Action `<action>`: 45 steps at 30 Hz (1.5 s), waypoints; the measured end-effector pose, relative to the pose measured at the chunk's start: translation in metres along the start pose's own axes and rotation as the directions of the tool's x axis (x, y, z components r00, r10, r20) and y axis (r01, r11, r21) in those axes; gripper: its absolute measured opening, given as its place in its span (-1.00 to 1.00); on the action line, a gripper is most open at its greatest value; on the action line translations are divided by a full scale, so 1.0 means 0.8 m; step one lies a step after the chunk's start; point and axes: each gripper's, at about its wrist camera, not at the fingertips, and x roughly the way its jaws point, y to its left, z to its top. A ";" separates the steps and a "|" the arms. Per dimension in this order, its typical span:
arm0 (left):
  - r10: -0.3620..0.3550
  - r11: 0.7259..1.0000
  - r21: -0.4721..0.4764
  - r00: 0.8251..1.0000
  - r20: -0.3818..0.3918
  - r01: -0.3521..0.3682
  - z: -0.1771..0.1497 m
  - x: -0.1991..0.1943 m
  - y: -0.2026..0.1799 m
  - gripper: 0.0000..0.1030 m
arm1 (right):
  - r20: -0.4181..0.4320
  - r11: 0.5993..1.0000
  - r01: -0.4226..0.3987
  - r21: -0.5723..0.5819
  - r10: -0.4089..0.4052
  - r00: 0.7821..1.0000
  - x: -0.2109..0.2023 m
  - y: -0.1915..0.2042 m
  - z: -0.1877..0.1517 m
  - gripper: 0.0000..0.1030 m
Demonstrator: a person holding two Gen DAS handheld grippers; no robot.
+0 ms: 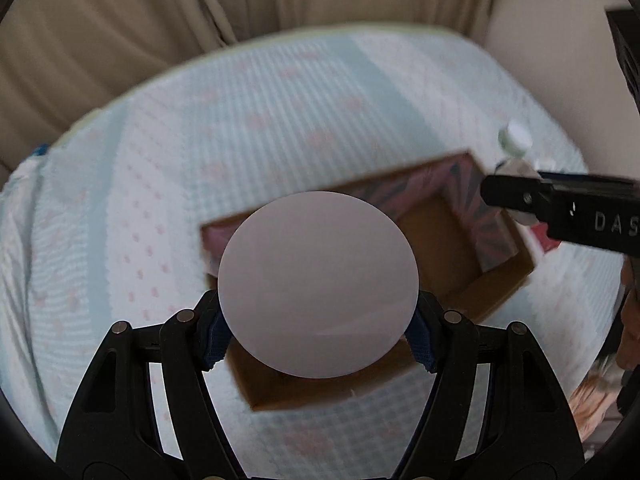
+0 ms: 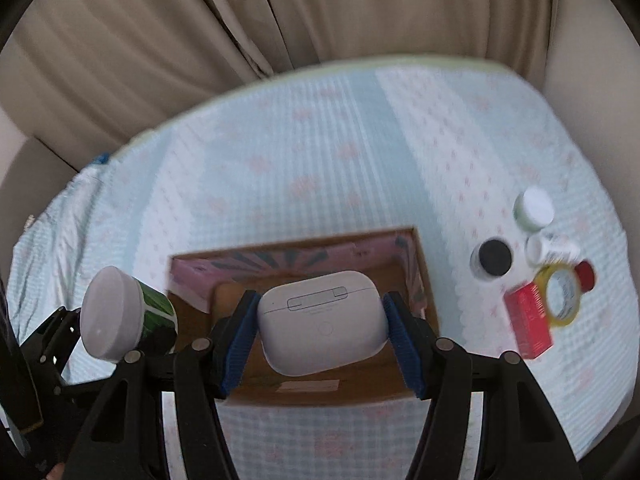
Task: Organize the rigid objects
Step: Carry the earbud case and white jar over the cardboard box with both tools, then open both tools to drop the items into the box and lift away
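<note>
My left gripper (image 1: 318, 332) is shut on a jar with a round white lid (image 1: 318, 284) and a green patterned body, held above the open cardboard box (image 1: 440, 240). The jar also shows in the right wrist view (image 2: 116, 314). My right gripper (image 2: 320, 332) is shut on a white earbuds case (image 2: 322, 322), held over the same box (image 2: 412, 264). The box has pink patterned inner walls. My right gripper's body shows at the right of the left wrist view (image 1: 560, 208).
The box sits on a light blue patterned bedspread (image 2: 320, 160). To its right lie a white-capped jar (image 2: 534, 208), a black-lidded jar (image 2: 494, 260), a small white bottle (image 2: 552, 248), a yellow tape roll (image 2: 560, 296) and a red box (image 2: 530, 324). Beige curtains hang behind.
</note>
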 end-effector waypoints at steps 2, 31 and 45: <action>0.000 1.000 0.028 0.999 -0.051 0.002 -0.001 0.038 -0.004 0.32 | -0.050 1.000 0.005 0.020 -0.004 0.999 0.037 -0.009 0.002 0.13; -0.074 0.997 0.013 0.973 -0.220 0.079 -0.001 0.098 0.004 1.00 | -0.159 0.999 -0.030 0.019 0.033 0.987 0.162 -0.020 -0.002 1.00; -0.001 0.997 -0.075 0.999 -0.048 -0.002 -0.012 -0.073 0.013 1.00 | -0.051 0.998 -0.042 -0.045 0.040 0.998 0.035 0.003 -0.006 1.00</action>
